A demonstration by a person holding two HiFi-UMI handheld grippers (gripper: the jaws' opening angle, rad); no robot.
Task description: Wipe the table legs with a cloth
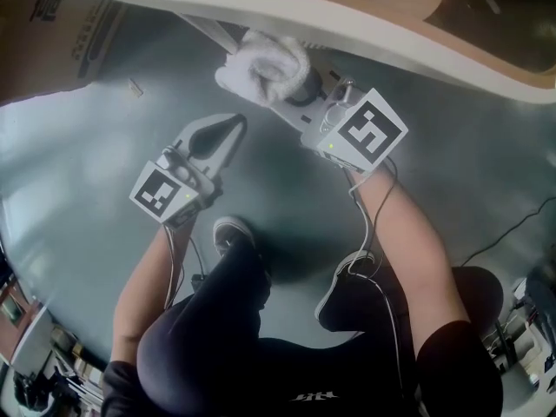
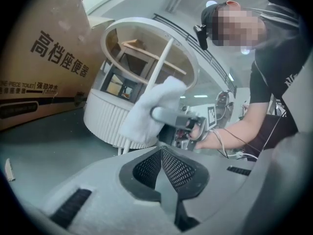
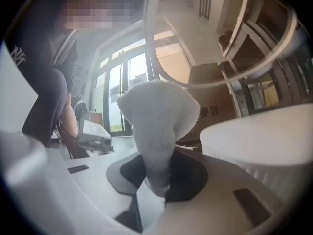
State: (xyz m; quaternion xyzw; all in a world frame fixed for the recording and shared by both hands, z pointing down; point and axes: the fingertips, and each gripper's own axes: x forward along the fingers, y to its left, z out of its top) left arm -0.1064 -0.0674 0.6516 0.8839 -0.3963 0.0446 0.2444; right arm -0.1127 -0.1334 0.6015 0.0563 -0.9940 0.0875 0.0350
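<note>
1. The white cloth [image 1: 265,66] sits bunched in the upper middle of the head view. My right gripper [image 3: 160,182] clenches its lower end, and the rest balloons above the jaws.
2. The cloth is up against a slanted white table leg [image 2: 159,65]. I cannot tell whether it actually touches the leg.
3. My left gripper [image 2: 161,150] is lower left of the cloth in the head view, well apart from it. Its jaws are pressed together with nothing between them.
4. The table [image 1: 347,16] curves across the top of the head view as a pale rim.
5. A white ribbed drum [image 2: 105,121] stands just behind the cloth, at middle left of the left gripper view.
6. The floor [image 1: 87,146] is smooth, grey-green and a little glossy.
7. A brown cardboard box [image 1: 61,16] with printed lettering fills the upper left corner.
8. A thin black cable [image 1: 504,233] trails across the floor at right.
9. Tall glass doors [image 3: 122,92] let in daylight left of centre in the right gripper view.
</note>
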